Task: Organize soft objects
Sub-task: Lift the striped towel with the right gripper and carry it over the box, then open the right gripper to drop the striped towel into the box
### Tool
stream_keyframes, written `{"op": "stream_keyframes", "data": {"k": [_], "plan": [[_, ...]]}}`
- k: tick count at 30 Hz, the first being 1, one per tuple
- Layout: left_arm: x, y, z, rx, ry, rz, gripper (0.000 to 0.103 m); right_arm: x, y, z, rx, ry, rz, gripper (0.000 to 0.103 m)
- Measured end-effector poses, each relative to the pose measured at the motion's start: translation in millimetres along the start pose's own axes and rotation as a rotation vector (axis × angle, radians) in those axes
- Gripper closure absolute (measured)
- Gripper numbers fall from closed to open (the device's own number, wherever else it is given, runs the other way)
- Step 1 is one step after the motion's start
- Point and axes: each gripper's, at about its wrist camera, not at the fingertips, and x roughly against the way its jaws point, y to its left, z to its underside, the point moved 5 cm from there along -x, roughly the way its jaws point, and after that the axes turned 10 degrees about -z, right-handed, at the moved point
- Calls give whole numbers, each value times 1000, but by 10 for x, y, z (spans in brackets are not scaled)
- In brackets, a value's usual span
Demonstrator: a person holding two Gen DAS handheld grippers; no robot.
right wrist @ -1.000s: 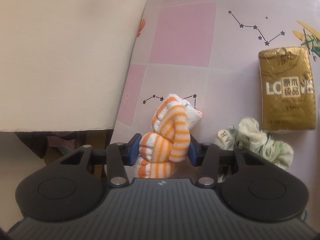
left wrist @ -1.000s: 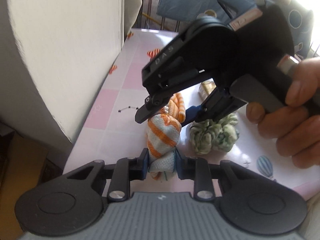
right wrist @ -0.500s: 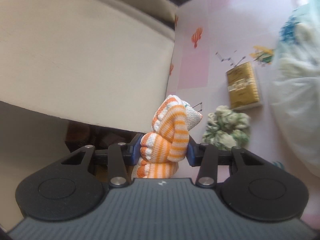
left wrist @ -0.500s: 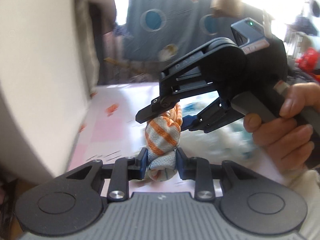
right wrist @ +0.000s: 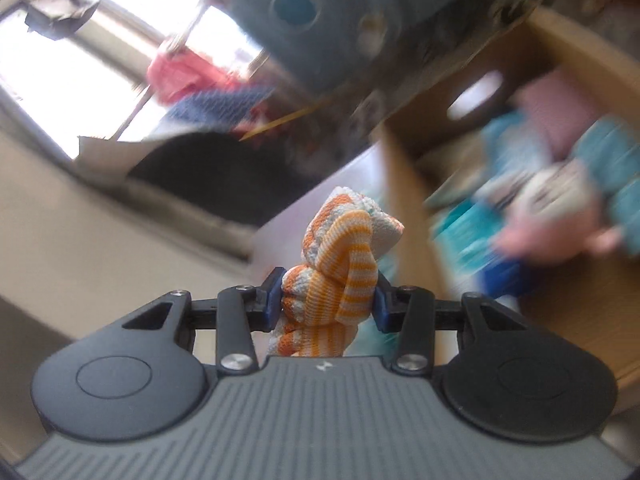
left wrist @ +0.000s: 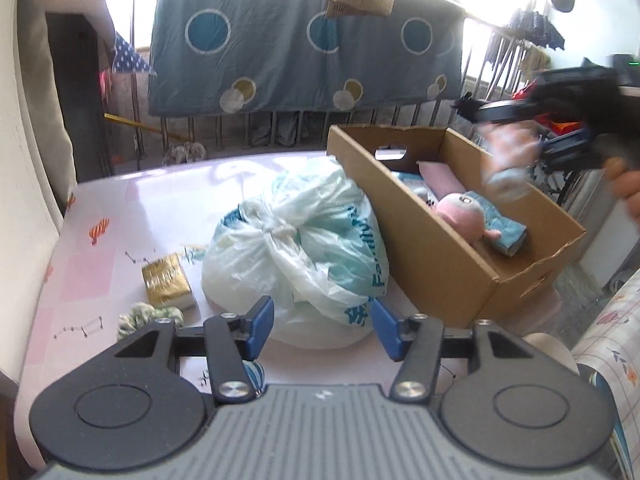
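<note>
My right gripper (right wrist: 326,300) is shut on a rolled orange-and-white striped sock (right wrist: 340,280), which sticks up past the blue pads. In the left wrist view that gripper and the sock (left wrist: 506,164) are a blur above the right side of a cardboard box (left wrist: 420,240). A pink plush toy (left wrist: 464,216) and other soft things lie in the box. The jaws of my left gripper (left wrist: 322,326) are opening, with nothing between them, over the table in front of a tied white plastic bag (left wrist: 296,240).
A gold tissue pack (left wrist: 166,280) and a green scrunchie (left wrist: 148,316) lie on the pink patterned table (left wrist: 80,280), left of the bag. A railing hung with a blue blanket (left wrist: 304,40) runs behind the table. A white wall stands at the left.
My left gripper has let go of the striped sock and opened. The right gripper has carried the sock up and to the right, to above the box. Both views have swung up from the tabletop.
</note>
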Motion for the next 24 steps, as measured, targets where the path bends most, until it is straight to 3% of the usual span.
{"op": "stream_keyframes", "data": {"k": [2,5,8,12,14,16,24], "plan": [[-61,-12,13,9,12,-15,47,225,-219,-150,76,-13,113,61],[-83,39,29,34,31,-28,47,270,-579,-210,164,49,307,61],[-74,118,47,52,40,-43,47,12,-914,-110,277,178,472,61],[-72,161,57,56,51,-63,47,-393,-1213,82,336,355,585,59],[-66,184,58,57,52,-74,47,-541,-1253,206,344,408,615,58],[-65,209,66,60,52,-84,46,-599,-1254,240,338,409,616,55],[-67,307,141,69,62,-114,46,-380,-1132,200,210,301,497,48]]}}
